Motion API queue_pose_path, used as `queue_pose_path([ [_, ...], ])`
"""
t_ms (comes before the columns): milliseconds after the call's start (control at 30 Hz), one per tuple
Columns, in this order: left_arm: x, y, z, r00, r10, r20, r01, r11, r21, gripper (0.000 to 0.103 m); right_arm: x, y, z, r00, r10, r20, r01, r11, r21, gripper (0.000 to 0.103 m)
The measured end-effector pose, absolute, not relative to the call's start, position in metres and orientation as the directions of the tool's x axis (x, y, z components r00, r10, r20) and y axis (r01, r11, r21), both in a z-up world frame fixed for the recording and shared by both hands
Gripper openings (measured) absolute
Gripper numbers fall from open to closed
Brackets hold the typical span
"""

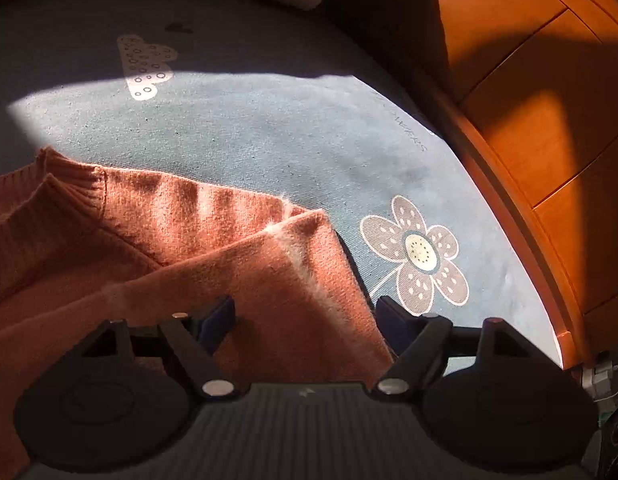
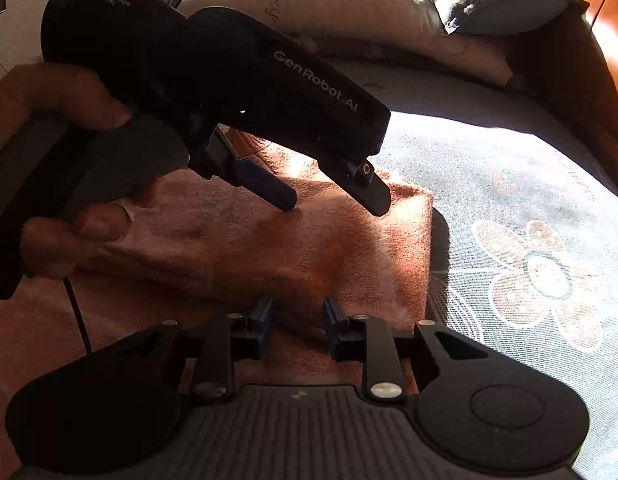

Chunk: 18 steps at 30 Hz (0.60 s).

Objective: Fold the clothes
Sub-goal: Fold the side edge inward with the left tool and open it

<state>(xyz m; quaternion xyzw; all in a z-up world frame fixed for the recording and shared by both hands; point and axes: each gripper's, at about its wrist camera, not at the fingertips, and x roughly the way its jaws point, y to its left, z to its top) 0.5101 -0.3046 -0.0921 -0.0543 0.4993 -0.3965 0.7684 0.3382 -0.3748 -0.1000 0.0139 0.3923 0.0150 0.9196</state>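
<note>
We see an orange knitted sweater [image 1: 181, 248] lying partly folded on a grey-blue bedsheet [image 1: 269, 132] printed with flowers. At left, a person's hand [image 2: 57, 184] holds the left gripper [image 2: 333, 200], whose jaws are spread wide, tips down on or just above the folded sleeve. Further right, the right gripper [image 2: 297, 322] hovers low over the sweater's edge, jaws parted and holding nothing. Pillows [image 2: 349, 12] lie beyond, and a wooden bed frame [image 1: 549, 120] curves along the right.

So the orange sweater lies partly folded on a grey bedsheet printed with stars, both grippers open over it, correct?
Not stars: the left wrist view shows the bedsheet printed with flowers. The rest holds: the sweater lies partly folded, left gripper and right gripper open over it.
</note>
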Motion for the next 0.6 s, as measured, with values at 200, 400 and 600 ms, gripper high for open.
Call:
queue_pose_path([
  [200,0.525,-0.293,-0.086,0.214,-0.670,-0.711,0.519,0.694,-0.498,0.077,0.350,-0.371,-0.097,0.708,0.042,-0.705,-0.005,0.999,0.054,0.038],
  [400,0.513,-0.263,-0.077,0.263,-0.637,-0.725,0.494,0.734,-0.466,0.077,0.349,-0.376,-0.097,0.690,0.058,-0.721,0.041,0.992,0.119,0.046],
  [600,0.466,-0.246,-0.069,0.358,-0.564,-0.744,0.611,0.744,-0.270,0.077,0.359,-0.383,-0.099,0.680,0.045,-0.732,0.068,0.990,0.124,0.046],
])
